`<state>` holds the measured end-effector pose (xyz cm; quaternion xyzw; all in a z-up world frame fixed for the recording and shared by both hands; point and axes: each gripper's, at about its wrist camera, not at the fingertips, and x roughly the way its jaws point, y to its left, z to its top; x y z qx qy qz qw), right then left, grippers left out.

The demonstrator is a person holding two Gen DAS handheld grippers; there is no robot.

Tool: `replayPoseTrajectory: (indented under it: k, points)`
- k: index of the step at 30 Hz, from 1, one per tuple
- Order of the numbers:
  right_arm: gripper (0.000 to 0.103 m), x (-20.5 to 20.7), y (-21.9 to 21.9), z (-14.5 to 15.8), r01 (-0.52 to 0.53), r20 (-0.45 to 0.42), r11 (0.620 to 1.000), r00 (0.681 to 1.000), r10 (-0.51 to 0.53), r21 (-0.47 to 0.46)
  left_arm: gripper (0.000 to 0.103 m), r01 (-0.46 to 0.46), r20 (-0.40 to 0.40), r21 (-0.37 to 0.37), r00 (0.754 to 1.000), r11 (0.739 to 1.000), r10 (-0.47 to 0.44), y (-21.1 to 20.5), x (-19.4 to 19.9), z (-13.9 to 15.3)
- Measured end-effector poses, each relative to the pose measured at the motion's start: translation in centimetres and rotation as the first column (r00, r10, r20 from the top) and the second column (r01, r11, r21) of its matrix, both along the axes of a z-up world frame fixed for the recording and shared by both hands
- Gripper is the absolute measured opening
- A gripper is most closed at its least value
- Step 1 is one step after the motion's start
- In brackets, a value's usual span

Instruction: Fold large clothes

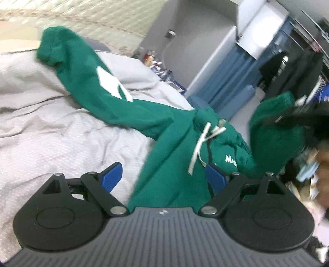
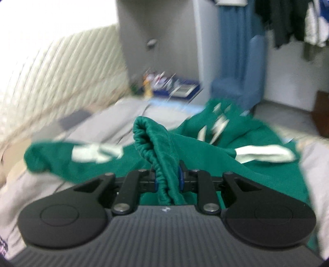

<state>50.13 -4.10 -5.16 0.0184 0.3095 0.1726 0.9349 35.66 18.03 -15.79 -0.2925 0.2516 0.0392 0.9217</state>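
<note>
A green hoodie with white lettering lies crumpled across a bed with a pale grey cover. One sleeve stretches to the upper left, and white drawstrings hang at its neck. My left gripper is open wide, hovering over the hoodie's body with fabric lying between its blue pads but not pinched. My right gripper is shut on the ribbed cuff of a green sleeve, which stands up out of the jaws. In the left wrist view that lifted sleeve shows at the right. The rest of the hoodie spreads out behind.
A cream quilted headboard runs along the far side of the bed. A cluttered bedside surface, a blue upholstered chair and dark hanging clothes stand past the bed's end. The right wrist view is blurred by motion.
</note>
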Motion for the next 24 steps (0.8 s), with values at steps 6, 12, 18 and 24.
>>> replayPoseTrajectory:
  k: [6,12,18,24]
  points:
    - [0.024,0.6,5.4,-7.5,-0.088,-0.109,0.996,0.99,0.089,0.014,0.09,-0.047,0.002,-0.042,0.999,0.998,0.047,1.7,0.7,-0.8]
    - [0.04,-0.4,5.3,-10.5,-0.128,-0.251,0.985,0.956,0.153,0.114,0.09,-0.135,0.002,-0.1,0.991,0.986,0.136,3.9,1.5,-1.9]
    - [0.075,-1.9,2.4,-9.2,-0.18,-0.272,0.951,0.93,0.248,0.252,0.09,-0.116,0.014,-0.081,0.993,0.99,0.118,3.6,2.2,-2.0]
    - [0.075,-4.7,-3.3,-7.1,-0.184,-0.177,0.936,0.953,0.244,0.301,0.09,-0.028,0.073,-0.012,0.997,1.0,0.029,0.8,2.1,-0.8]
